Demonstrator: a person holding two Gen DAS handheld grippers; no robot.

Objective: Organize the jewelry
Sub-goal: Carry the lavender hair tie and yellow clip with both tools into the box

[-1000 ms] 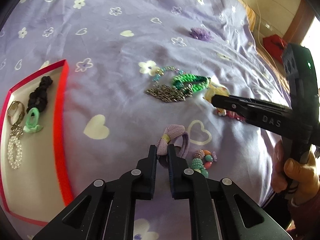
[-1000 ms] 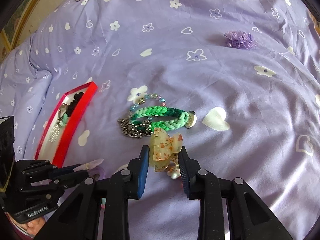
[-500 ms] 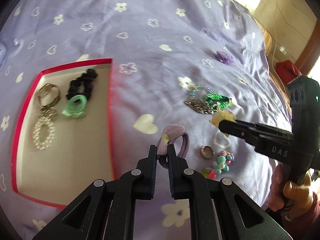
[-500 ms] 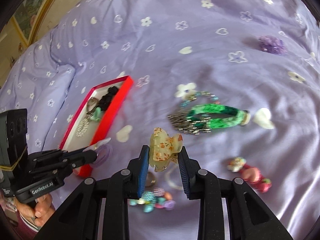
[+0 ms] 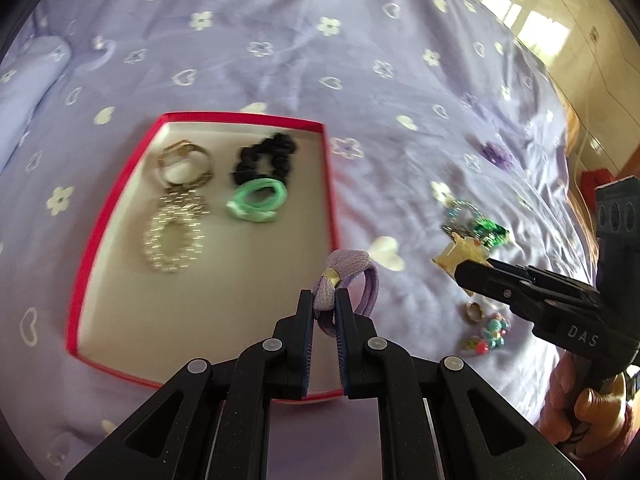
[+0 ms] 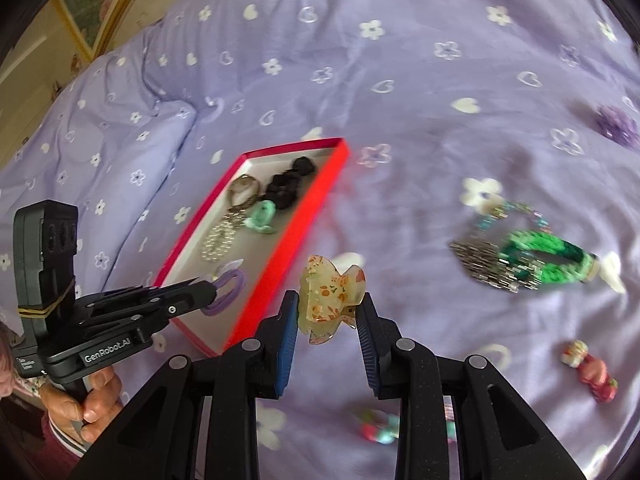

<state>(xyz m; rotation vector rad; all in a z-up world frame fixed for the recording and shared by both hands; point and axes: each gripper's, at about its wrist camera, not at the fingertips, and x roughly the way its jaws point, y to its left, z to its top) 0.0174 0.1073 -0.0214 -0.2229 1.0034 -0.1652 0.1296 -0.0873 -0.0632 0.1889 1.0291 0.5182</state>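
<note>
My left gripper (image 5: 324, 300) is shut on a purple bow hair tie (image 5: 347, 280), held above the near right edge of the red-rimmed box (image 5: 120, 196). Seen from the right wrist, the left gripper (image 6: 210, 286) hangs over the box (image 6: 304, 224) with the hair tie (image 6: 228, 290). My right gripper (image 6: 328, 300) is shut on a cream floral claw clip (image 6: 330, 298), above the bedspread just right of the box. The left wrist view shows the right gripper (image 5: 460, 268) and the clip (image 5: 460, 254) off to the right.
The box holds a black scrunchie (image 5: 266, 158), a green hair tie (image 5: 256, 200), a gold bangle (image 5: 182, 160) and a pearl bracelet (image 5: 172, 240). On the purple bedspread (image 6: 400, 80) lie a green braided bracelet (image 6: 540, 256), a silver chain (image 6: 480, 264), a ring (image 5: 473, 312), bead pieces (image 5: 488, 336) and a purple flower (image 6: 616, 124).
Both grippers have moved left with their items, from over the loose jewellery to the red box. The box now sits in the middle of both views.
</note>
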